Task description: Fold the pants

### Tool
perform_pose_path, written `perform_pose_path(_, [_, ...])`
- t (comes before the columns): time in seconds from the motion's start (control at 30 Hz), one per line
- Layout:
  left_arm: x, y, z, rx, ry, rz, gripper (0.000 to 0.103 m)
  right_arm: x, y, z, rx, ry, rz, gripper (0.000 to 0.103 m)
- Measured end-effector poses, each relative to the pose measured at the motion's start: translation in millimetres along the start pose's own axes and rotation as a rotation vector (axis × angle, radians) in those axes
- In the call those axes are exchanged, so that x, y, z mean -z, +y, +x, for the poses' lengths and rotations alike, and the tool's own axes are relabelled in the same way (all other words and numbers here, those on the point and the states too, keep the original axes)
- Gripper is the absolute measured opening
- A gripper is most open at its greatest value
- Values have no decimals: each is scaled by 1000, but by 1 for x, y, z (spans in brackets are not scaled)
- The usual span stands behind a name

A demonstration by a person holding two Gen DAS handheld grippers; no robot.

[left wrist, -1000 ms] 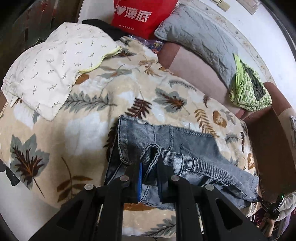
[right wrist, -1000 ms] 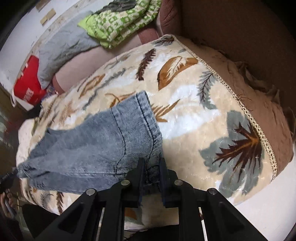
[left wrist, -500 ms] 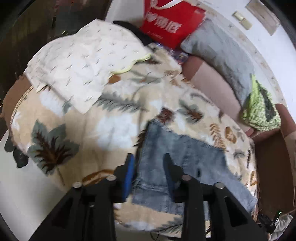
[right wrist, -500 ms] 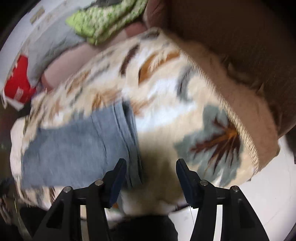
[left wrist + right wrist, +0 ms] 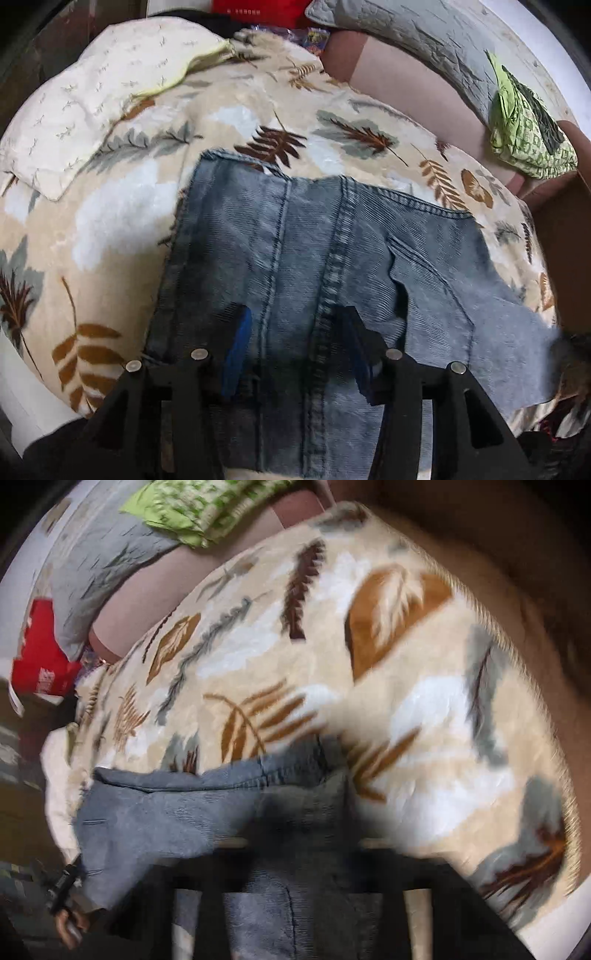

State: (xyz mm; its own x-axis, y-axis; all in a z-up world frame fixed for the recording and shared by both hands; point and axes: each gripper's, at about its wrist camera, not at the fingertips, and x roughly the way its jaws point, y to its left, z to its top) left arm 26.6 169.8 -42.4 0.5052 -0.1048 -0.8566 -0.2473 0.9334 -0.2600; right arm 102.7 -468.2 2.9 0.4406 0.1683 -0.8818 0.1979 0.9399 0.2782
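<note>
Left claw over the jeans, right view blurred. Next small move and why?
Probably lower the left claw a little and close on the jeans' thick stitched seam. Its jaws are opening and straddle that seam, pads not yet pressing the faded blue denim jeans lying flat on the leaf-print beige blanket.

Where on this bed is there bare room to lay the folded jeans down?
Bare leaf blanket lies between the jeans and the white pillow, and beyond the jeans toward the brown strip. The back edge is crowded: grey pillow, green cloth, red bag.
</note>
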Motion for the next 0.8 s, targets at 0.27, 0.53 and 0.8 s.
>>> perform_pose_path(0.27, [2, 3, 4, -3, -23, 27, 58, 5, 3, 14, 345, 10, -106, 14])
perform_pose_path(0.53, [2, 0, 7, 2, -71, 54, 65, 16, 219, -1, -88, -69, -538, 78])
perform_pose_path(0.8, [7, 4, 6, 47, -100, 73, 68, 34, 323, 76, -155, 94, -688, 76])
